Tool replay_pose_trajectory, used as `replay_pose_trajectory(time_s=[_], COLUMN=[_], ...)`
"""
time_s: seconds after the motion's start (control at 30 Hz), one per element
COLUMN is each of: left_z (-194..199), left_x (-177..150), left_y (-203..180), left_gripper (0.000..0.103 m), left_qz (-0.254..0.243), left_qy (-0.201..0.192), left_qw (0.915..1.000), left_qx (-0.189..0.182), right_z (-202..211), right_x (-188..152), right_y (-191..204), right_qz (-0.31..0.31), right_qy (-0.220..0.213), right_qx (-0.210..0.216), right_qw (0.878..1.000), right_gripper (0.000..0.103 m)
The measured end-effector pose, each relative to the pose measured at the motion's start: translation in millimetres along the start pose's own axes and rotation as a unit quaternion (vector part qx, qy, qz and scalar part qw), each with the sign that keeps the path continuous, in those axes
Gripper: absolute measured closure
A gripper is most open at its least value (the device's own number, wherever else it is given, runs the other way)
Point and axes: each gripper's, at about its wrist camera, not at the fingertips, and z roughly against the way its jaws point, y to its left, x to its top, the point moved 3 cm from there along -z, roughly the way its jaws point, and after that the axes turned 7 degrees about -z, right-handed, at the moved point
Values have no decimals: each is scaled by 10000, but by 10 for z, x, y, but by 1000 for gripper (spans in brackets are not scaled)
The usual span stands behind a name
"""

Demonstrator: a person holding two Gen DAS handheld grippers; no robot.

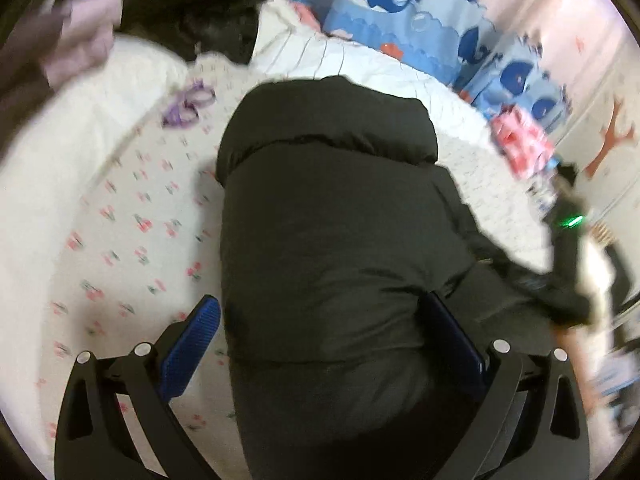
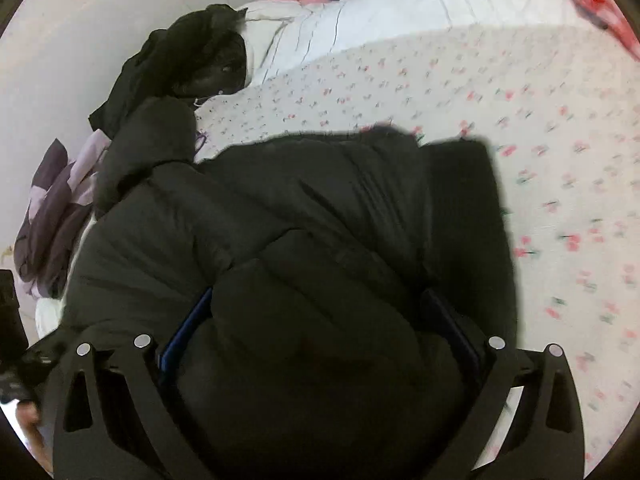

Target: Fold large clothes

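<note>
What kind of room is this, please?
Most likely a bedroom, perhaps a child's: the dark puffer jacket lies on a bed with a floral sheet, a white quilt and whale-print bedding.

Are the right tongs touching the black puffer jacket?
Touching. The right wrist view shows the puffer jacket bulging between the right tongs, pressed against both blue pads.

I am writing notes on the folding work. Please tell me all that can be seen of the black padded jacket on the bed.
The black padded jacket is thick, quilted in horizontal channels, with a dull, smooth shell. It lies bunched on the floral bed sheet, partly folded, with one puffy roll across its far end. One part trails toward the right side in the left wrist view. The left gripper and the right gripper each have jacket fabric between their blue pads. Whether they pinch it firmly is unclear.
</note>
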Motion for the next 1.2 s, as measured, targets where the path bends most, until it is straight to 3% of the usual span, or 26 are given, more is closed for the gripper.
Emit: replay_pose_trajectory(time_s=[0.13,0.23,0.3,0.37,0.43,0.5,0.7,0.77,0.83,0.93,1.03,1.2], left_z=[161,236,301,346,394,442,646,706,761,816,845,892], left_x=[-10,-26,-38,-38,-66,-76,-128,-140,-137,-146,-162,-177], left_y=[-103,-141,-192,-233,-304,-377,-645,-694,-728,-786,-844,-941], left_gripper=[6,6,6,6,6,6,6,6,6,6,6,6], left_qz=[-373,-488,-562,-630,-707,-771,-1229,-1239,-1222,-1220,-1219,-1268], left_qy=[-345,-530,-690,-786,-907,-1017,-1458,-1560,-1665,-1755,-1782,-1872], left_qw=[9972,9942,9913,9897,9866,9842,9726,9718,9712,9703,9703,9683], left_qx=[543,803,968,1021,1157,1224,1330,1263,1190,1135,1096,1063], right_z=[734,960,771,466,359,454,1162,1198,1067,1067,1307,1490], right_x=[-260,-592,-813,-958,-958,-906,-1116,-1255,-1419,-1382,-1310,-861], right_y=[237,324,287,158,104,169,360,281,188,170,244,494], right_qz=[547,963,1226,1038,902,903,1358,1452,1454,1192,1286,1538], right_qy=[-870,-1110,-761,-265,-60,-67,-854,-692,-262,-78,-377,-929], right_qx=[399,312,-285,-304,-376,-498,-289,-412,-543,-485,-461,-468], right_qw=[9939,9887,9891,9938,9952,9947,9866,9861,9875,9917,9899,9826], right_gripper=[7,7,7,7,7,7,7,7,7,7,7,7])
